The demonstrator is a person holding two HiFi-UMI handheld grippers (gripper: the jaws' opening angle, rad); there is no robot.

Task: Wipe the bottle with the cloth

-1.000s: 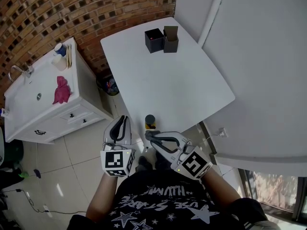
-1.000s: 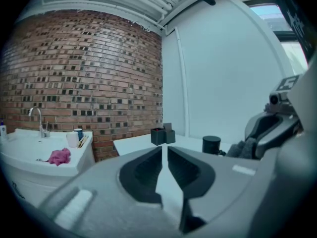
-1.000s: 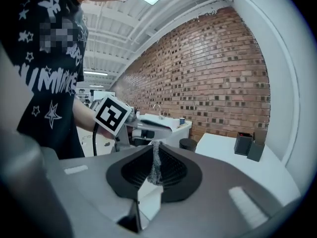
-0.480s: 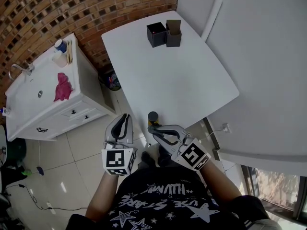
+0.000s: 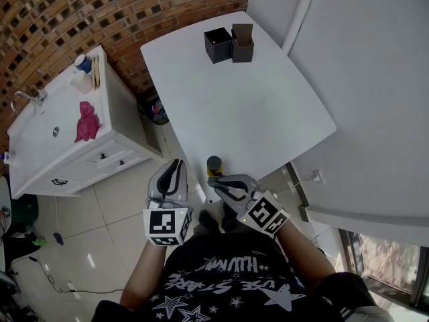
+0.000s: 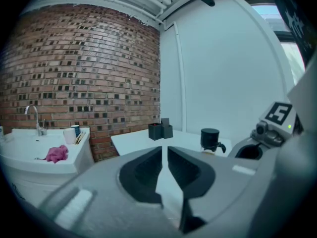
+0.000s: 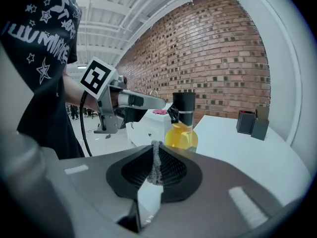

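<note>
A small bottle (image 5: 214,166) of yellow liquid with a black cap stands at the near edge of the white table (image 5: 255,113). In the right gripper view the bottle (image 7: 182,129) is just ahead of my right gripper (image 7: 156,145), whose jaws are closed with nothing held. In the head view my right gripper (image 5: 213,179) points at the bottle from just in front of it, not touching. My left gripper (image 5: 175,164) hangs over the floor to the bottle's left, jaws together and empty. The pink cloth (image 5: 87,121) lies on the white sink counter (image 5: 53,149), far left.
Two black boxes (image 5: 218,45) stand at the table's far end. On the counter are a tap (image 5: 27,99) and a white bottle with a blue cap (image 5: 82,67). Tiled floor lies between counter and table. A brick wall runs behind.
My right gripper has sunk a little beside the bottle. The left gripper has stayed where it was, and the bottle and cloth have not moved.
</note>
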